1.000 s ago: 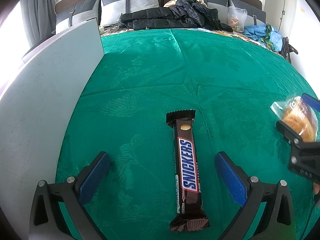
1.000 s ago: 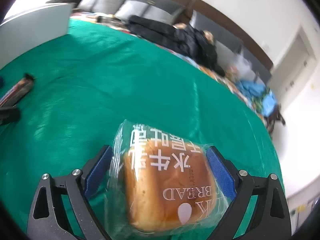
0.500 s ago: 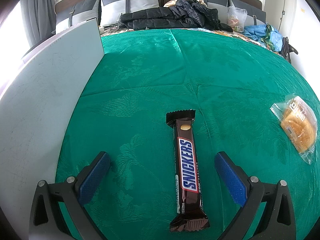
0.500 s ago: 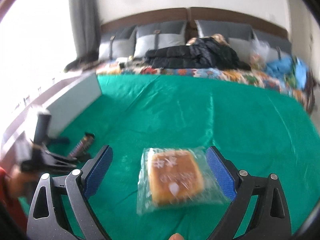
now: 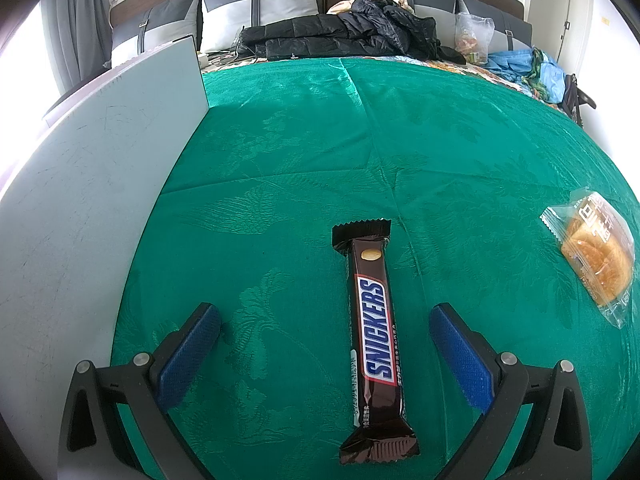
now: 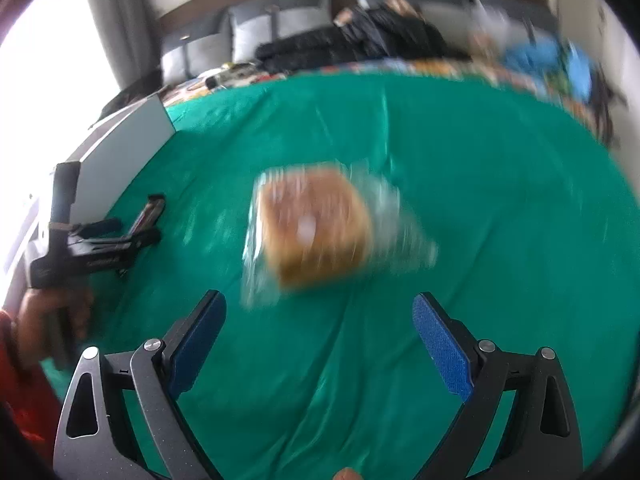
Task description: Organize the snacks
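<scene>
A Snickers bar (image 5: 374,332) lies lengthwise on the green cloth (image 5: 360,140), between the spread fingers of my left gripper (image 5: 325,322), which is open and low over it. A wrapped bread bun (image 5: 596,252) lies on the cloth at the right. In the blurred right wrist view the bun (image 6: 316,224) sits ahead of my right gripper (image 6: 319,312), which is open, empty and well back from it. The Snickers bar (image 6: 150,210) shows there at the left, under the left gripper (image 6: 120,236) held by a hand (image 6: 48,312).
A white board (image 5: 92,208) stands along the cloth's left side. At the far end are grey cushions (image 5: 256,8), a black jacket (image 5: 352,36), a clear bag (image 5: 472,36) and blue fabric (image 5: 532,68).
My right gripper let go of the bread bun and drew back and up; the bun now lies free on the cloth. The left gripper and the Snickers bar stayed put.
</scene>
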Action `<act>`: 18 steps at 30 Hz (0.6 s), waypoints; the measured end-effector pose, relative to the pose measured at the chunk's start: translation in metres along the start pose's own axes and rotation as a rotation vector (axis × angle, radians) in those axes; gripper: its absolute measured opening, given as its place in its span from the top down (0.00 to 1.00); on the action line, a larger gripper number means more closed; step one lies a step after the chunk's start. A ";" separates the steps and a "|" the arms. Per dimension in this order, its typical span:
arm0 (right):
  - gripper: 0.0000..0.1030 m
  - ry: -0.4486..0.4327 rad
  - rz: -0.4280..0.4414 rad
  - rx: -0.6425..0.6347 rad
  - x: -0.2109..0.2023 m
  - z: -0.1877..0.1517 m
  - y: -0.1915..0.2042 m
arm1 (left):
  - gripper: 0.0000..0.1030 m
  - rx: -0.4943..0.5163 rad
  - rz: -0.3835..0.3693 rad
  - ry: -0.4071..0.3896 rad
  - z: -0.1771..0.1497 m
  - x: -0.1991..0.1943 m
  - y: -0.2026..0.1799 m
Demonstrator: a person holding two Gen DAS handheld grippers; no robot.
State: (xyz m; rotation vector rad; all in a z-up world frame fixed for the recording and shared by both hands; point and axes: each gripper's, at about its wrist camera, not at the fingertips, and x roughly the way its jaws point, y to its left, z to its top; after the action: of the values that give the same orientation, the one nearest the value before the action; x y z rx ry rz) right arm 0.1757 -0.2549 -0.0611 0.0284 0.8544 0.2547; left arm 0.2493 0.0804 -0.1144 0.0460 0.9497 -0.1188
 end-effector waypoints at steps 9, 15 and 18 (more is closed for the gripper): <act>0.07 0.202 0.131 -0.162 0.055 0.051 0.006 | 0.00 0.000 0.000 0.000 -0.001 -0.001 -0.001; 0.09 0.244 0.069 -0.059 0.078 0.045 -0.006 | 0.00 0.000 -0.002 0.000 0.000 -0.001 -0.001; 0.24 0.260 0.061 -0.067 0.070 0.045 -0.008 | 0.00 0.039 -0.026 0.020 0.000 -0.002 -0.003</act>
State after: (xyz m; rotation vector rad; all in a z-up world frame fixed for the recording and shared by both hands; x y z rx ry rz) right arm 0.2546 -0.2425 -0.0843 -0.0423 1.1040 0.3492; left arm 0.2475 0.0778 -0.1128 0.0714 0.9678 -0.1613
